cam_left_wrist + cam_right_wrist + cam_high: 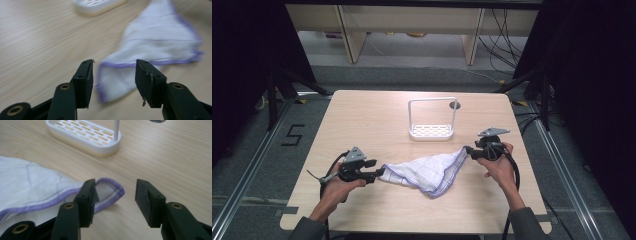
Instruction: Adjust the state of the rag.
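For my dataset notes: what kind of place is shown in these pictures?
Probably a lab recording station, not a home: a light wooden table stands between black curtains, on a grey floor with metal rails and loose cables.

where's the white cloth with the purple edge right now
In the high view the cloth lies crumpled on the table's near half, stretched between the left claw and right claw, just in front of the white rack.
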Motion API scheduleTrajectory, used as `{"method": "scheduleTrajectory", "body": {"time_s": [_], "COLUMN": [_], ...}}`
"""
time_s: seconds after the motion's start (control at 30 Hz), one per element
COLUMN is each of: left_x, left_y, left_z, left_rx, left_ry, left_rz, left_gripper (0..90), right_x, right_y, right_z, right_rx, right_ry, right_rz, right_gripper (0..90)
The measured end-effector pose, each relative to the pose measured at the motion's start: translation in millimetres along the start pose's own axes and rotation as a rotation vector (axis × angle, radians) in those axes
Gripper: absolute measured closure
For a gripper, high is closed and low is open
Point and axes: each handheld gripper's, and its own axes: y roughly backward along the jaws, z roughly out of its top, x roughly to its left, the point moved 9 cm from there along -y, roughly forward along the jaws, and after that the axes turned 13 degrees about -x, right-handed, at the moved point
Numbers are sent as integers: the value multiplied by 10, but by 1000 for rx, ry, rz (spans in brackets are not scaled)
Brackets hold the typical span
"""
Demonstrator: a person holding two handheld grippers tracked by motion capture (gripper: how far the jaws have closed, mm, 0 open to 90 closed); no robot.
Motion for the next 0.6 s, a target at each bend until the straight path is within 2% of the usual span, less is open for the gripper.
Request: {"method": "scheduleTrajectory", "body": {"time_s": [0.03,0.07,0.1,0.13,0.17,0.2,0.23,0.27,0.3,0.33,0.4,0.47,0.5,0.53,0.57,0.6], "left_x": [0,-324,-324,-615,-733,-733,-900,-900,-977,-977,-1059,-1107,-1117,-1117,-1142,-1145], "left_y": [0,-68,-68,-187,-253,-253,-382,-382,-501,-501,-643,-711,-746,-746,-811,-846], "left_z": [0,23,23,-2,-28,-28,-88,-88,-127,-127,-161,-163,-165,-165,-170,-180], "left_rx": [0,-2,-2,14,27,27,57,57,87,87,97,98,98,98,106,109], "left_ry": [0,-53,-53,-81,-98,-98,-138,-138,-185,-185,-194,-217,-237,-237,-261,-271], "left_rz": [0,-82,-82,-147,-171,-171,-206,-206,-233,-233,-246,-258,-256,-256,-258,-252], "left_gripper": [475,466,460,459,459,457,456,458,460,469,492,508,519,534,549,569], "right_x": [0,9,9,5,7,2,-6,-6,49,50,48,69,47,47,52,75], "right_y": [0,120,120,259,298,346,384,384,477,496,543,562,552,552,535,543], "right_z": [0,-12,-12,-70,-100,-143,-180,-180,-293,-329,-400,-448,-452,-452,-471,-481], "right_rx": [0,-30,-30,-37,-36,-43,-57,-57,-39,-42,-31,-26,-37,-37,-41,-31], "right_ry": [0,3,3,-16,-27,-28,-27,-27,-79,-72,-69,-90,-73,-73,-79,-107], "right_rz": [0,6,6,2,4,9,12,12,27,20,25,29,33,33,47,33], "right_gripper": [496,466,466,455,454,450,447,447,444,444,439,434,434,434,432,431]}}
